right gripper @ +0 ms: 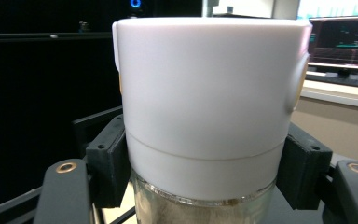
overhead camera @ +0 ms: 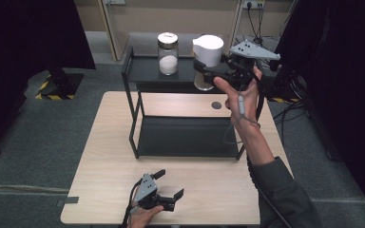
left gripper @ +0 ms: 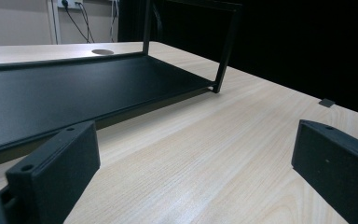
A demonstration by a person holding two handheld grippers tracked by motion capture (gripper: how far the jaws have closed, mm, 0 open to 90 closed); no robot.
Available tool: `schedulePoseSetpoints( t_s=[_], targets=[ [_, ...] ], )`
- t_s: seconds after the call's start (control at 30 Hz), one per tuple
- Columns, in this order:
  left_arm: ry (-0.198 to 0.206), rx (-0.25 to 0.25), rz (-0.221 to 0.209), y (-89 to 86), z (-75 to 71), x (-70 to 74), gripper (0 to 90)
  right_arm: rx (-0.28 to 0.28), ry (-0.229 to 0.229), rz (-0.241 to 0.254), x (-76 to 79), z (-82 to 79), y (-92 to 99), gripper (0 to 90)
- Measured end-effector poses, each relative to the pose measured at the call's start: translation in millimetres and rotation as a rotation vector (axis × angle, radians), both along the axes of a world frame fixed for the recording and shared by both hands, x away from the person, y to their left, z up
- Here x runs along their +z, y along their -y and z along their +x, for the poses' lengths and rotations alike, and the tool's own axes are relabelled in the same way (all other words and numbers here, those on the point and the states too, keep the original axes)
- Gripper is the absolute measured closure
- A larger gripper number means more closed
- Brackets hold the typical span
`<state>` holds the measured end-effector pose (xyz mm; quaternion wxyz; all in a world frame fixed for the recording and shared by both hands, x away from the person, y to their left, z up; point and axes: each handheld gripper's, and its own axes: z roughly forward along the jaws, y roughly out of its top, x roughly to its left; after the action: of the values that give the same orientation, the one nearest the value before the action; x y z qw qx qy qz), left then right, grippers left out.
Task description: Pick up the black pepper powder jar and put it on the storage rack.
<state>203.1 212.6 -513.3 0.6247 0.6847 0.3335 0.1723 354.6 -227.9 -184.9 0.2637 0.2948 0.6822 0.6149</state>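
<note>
High view: a pale wooden table (overhead camera: 109, 190) is occupying the middle of the scene, and a black two-level shelf rack (overhead camera: 145, 71) is standing on its far half, the lower tray lying flat on the tabletop and the upper tray raised on thin black posts. At the far right, a person's right hand is holding the right gripper (overhead camera: 204, 71) level with the upper tray, its jaws pinching a glass jar with a tall white lid (overhead camera: 208, 50); the jar is sitting at the right end of that tray, though whether its base is touching the tray cannot be told. To the left of it, apart from it, a second glass jar with a metal lid (overhead camera: 168, 53) is standing upright on the upper tray, partly filled with a white powder. Near the front edge of the table, the left gripper (overhead camera: 172, 184) is resting low over the bare wood in the person's left hand, its jaws spread wide with nothing between them. Right gripper view: the two black jaws are pressing on either side of the lidded jar just where the white lid is meeting the glass. Left gripper view: the spread jaws are framing bare tabletop, with the rack's lower tray lying just beyond.
</note>
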Motion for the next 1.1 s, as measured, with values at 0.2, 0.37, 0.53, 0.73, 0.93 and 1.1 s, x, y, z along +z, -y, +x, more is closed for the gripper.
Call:
schedulePoseSetpoints(
  t_s=[0.2,0.37,0.53,0.73,0.93,1.1],
  targets=[
    [0.002,0.000,-0.001,-0.2,-0.4,0.1,0.1,-0.057,-0.010,-0.009,4.8,14.2,-10.5,30.9],
    [0.003,-0.001,-0.002,-0.2,-0.5,0.1,0.1,-0.092,-0.020,-0.009,4.0,24.8,-17.4,30.9],
    [0.003,-0.004,0.001,-0.4,-0.5,0.5,0.1,-0.119,-0.023,-0.012,3.2,33.0,-23.5,30.9],
    [0.003,-0.004,-0.003,-0.4,-0.6,0.2,0.1,-0.149,-0.028,-0.016,2.3,41.4,-31.1,30.9],
    [0.004,-0.005,-0.003,-0.4,-0.8,0.3,0.1,-0.169,-0.035,-0.024,-0.8,47.9,-38.2,30.9],
    [0.005,-0.006,-0.003,-0.4,-0.7,0.3,0.1,-0.179,-0.030,-0.030,-4.8,51.5,-43.8,30.9]
  ],
)
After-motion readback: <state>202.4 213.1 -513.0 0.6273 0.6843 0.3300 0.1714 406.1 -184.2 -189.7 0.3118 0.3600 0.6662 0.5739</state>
